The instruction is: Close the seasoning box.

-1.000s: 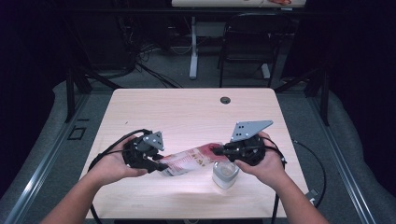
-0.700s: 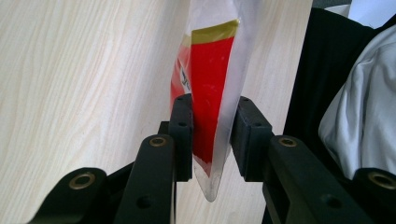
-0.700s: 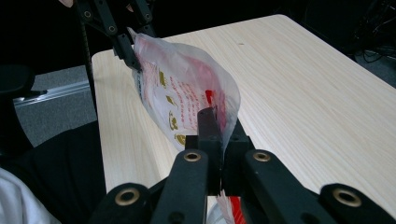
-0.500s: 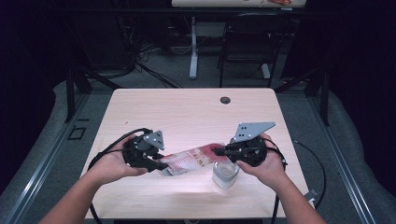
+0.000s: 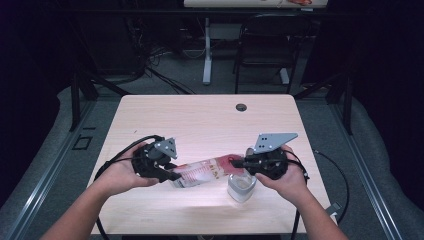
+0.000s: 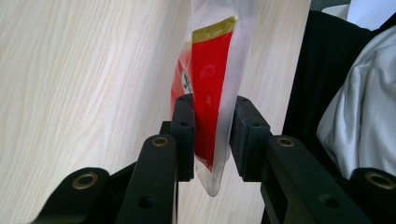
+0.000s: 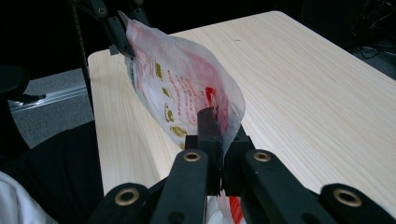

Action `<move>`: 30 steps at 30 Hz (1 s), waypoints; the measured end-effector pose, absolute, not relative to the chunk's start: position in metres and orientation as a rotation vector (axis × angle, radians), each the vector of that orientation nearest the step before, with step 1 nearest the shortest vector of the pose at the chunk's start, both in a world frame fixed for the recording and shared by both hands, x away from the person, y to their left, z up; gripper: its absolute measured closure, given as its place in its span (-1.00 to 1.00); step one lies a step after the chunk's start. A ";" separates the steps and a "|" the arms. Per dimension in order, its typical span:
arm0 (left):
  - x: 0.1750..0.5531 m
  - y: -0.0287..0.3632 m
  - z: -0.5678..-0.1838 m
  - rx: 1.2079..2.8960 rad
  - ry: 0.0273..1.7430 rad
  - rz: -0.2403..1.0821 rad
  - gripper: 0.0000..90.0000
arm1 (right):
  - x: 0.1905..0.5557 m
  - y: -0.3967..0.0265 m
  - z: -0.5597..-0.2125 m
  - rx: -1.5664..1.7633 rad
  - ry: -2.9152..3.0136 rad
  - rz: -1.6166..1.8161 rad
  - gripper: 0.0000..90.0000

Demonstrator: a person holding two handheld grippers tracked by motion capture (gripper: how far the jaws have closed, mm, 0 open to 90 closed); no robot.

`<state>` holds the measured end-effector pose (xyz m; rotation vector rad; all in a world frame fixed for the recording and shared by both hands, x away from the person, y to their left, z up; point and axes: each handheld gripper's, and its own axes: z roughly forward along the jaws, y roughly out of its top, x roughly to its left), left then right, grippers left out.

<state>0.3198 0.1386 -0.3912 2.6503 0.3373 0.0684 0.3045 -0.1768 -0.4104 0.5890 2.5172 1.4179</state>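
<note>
1. In the lower middle of the high view, a clear plastic pouch (image 5: pixel 205 171) with red and gold print hangs stretched between the two grippers, above the pale wood-grain table (image 5: pixel 200 120).
2. The left gripper (image 5: pixel 172 176), at lower left of that frame, has the pouch's sealed edge between its jaws. In the left gripper view the left pad touches the film, while a slight gap seems to show at the right pad (image 6: pixel 243 135), so I cannot tell whether the grasp is firm. Its jaws have just been closing a little, with the pouch between them.
3. The right gripper (image 5: pixel 236 163), at lower right of centre, is clenched on the pouch's other end; the right gripper view shows the film (image 7: pixel 187 93) pinched tight between its black jaws.
4. Just below the right gripper stands a small clear cup (image 5: pixel 241 187), on the table and under that end of the pouch.
5. Judged from this, the pouch is lifted and brought over the cup; opening or tipping it into the cup appears not yet done. Whether the pouch is already open I cannot tell.
6. The pouch is thin, glossy and crinkled, bulging softly in the middle; the jaws are matte, blocky black plastic with brass-coloured rivets.
</note>
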 end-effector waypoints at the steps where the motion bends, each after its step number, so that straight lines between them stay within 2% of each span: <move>1: 0.320 0.138 -0.390 2.651 0.333 0.072 0.63 | 0.305 -0.178 -0.411 0.591 2.516 1.416 0.99; 30: 0.318 0.138 -0.376 2.627 0.323 0.103 0.68 | 0.305 -0.186 -0.423 0.636 2.491 1.479 0.99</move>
